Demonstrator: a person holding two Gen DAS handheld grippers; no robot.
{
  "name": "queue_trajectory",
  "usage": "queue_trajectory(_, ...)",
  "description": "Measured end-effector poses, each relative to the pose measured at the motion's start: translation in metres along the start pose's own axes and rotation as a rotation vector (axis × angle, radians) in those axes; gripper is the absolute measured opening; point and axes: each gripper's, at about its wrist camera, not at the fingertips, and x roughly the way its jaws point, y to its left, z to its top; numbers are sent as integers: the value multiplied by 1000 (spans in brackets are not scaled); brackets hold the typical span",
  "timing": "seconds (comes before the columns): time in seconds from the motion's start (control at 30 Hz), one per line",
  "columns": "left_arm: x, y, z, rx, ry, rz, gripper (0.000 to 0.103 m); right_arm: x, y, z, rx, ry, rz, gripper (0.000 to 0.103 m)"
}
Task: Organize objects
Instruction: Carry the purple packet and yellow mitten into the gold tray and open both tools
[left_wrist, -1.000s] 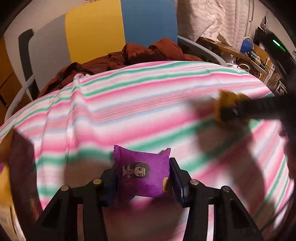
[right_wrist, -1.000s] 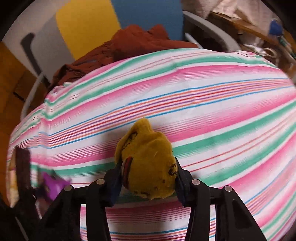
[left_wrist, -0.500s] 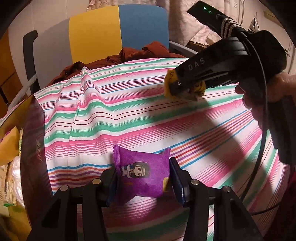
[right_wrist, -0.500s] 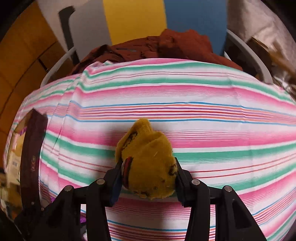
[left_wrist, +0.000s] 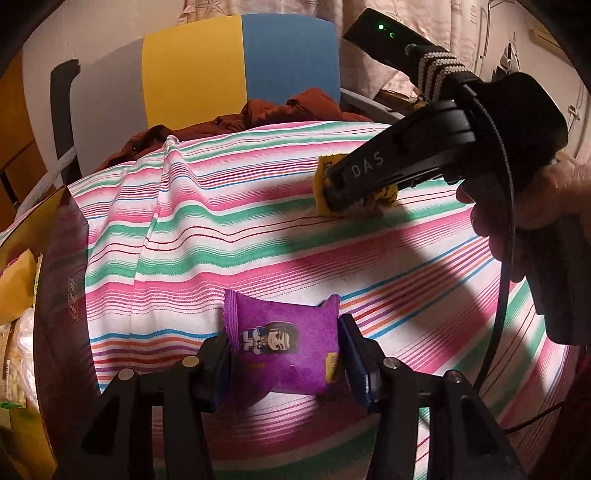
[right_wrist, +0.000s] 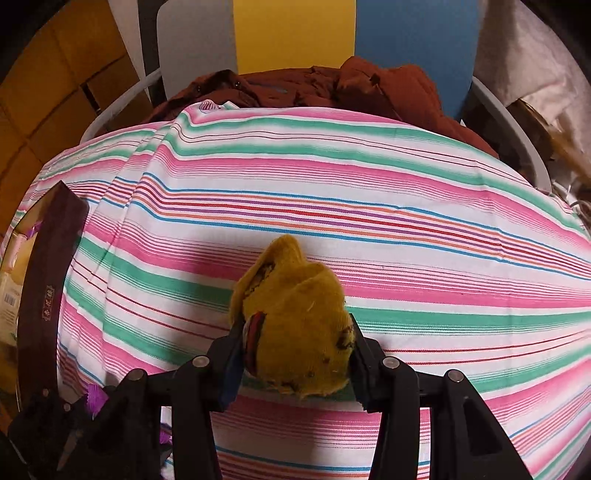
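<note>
Left claw (left_wrist: 284, 356) clamps purple packet (left_wrist: 282, 349); right claw (right_wrist: 295, 343) clamps yellow cloth (right_wrist: 295, 328).

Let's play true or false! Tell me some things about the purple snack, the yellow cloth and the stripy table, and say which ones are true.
1. The left gripper holds a purple snack packet. True.
2. The right gripper is empty. False: it is shut on a yellow cloth.
3. The tablecloth is plain white. False: it has pink, green and white stripes.
4. A dark red garment lies past the far edge of the table. True.
5. The packet shows a cartoon figure. True.
</note>
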Motion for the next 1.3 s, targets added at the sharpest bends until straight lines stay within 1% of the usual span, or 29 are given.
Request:
queue_trajectory(0.23,-8,-1,0,14,14,-2,48,5,4,0,18,-14,-12,49)
queue_trajectory(0.37,-32,-2,-2,33,-12,-24,48,3,9,-4,14,-15,1,49)
queue_trajectory(0.47,-54,3,-5,32,-38,-43,48,2,22,-7,-22,-12,5,49)
queue_trajectory(0.5,-63,6,-7,32,-44,-47,48,3,29,-9,-40,-8,6,49)
queue_trajectory(0.6,-84,17,-12,19,-59,-60,48,6,49,-12,-94,12,-26,49)
queue_trajectory(0.67,-98,25,-14,11,-76,-61,48,5,57,-14,-107,31,-21,49)
queue_trajectory(0.8,-123,45,-18,-21,-113,-45,48,2,72,-19,-122,62,-34,49)
queue_trajectory(0.97,-142,73,-20,-78,-147,-15,48,-4,90,-29,-142,80,-52,49)
queue_trajectory(1.1,-159,97,-20,-132,-184,5,49,-21,102,-37,-144,53,-36,49)
queue_trajectory(1.2,-170,113,-19,-162,-212,27,49,-38,115,-41,-147,10,-7,49)
queue_trajectory(1.3,-180,136,-18,-214,-231,45,49,-56,131,-42,-151,-39,25,49)
